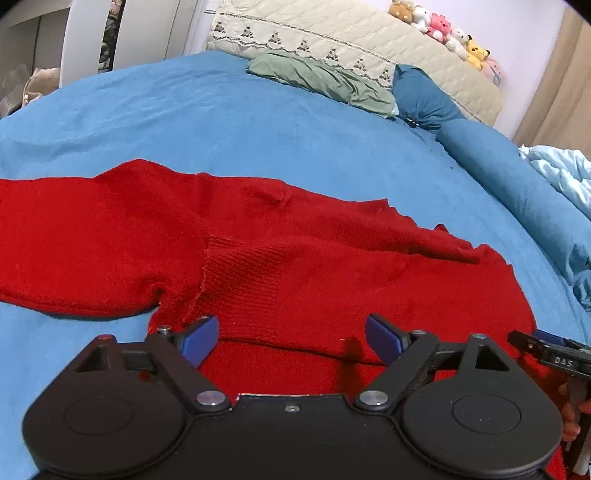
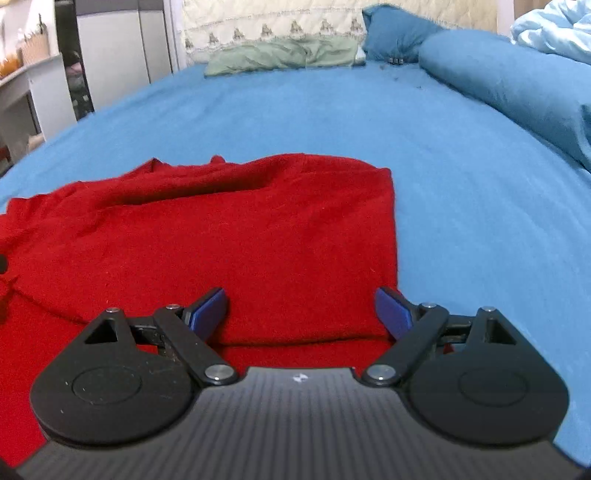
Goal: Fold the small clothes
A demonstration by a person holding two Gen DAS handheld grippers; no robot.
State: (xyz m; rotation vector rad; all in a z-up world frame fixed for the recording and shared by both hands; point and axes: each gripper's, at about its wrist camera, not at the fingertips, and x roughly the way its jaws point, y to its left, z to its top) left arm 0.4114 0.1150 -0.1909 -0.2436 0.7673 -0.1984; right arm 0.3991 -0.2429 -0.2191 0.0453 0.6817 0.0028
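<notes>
A red knit sweater [image 1: 280, 258] lies spread on the blue bedsheet [image 1: 184, 122], one sleeve stretched to the left and the other folded across its body. My left gripper [image 1: 291, 341] is open just above the sweater's ribbed edge, holding nothing. The right gripper's tip shows at the left wrist view's right edge [image 1: 546, 352]. In the right wrist view the sweater [image 2: 229, 243] fills the left and middle, its right edge straight. My right gripper [image 2: 300, 314] is open over the sweater's near right part, empty.
A green pillow [image 1: 325, 83], a dark blue pillow [image 1: 424, 99] and a long blue bolster [image 1: 524, 192] lie at the head and right side of the bed. A quilted headboard [image 1: 332, 33] carries plush toys [image 1: 450, 33]. A pale blue duvet [image 2: 554, 29] is bunched at the far right.
</notes>
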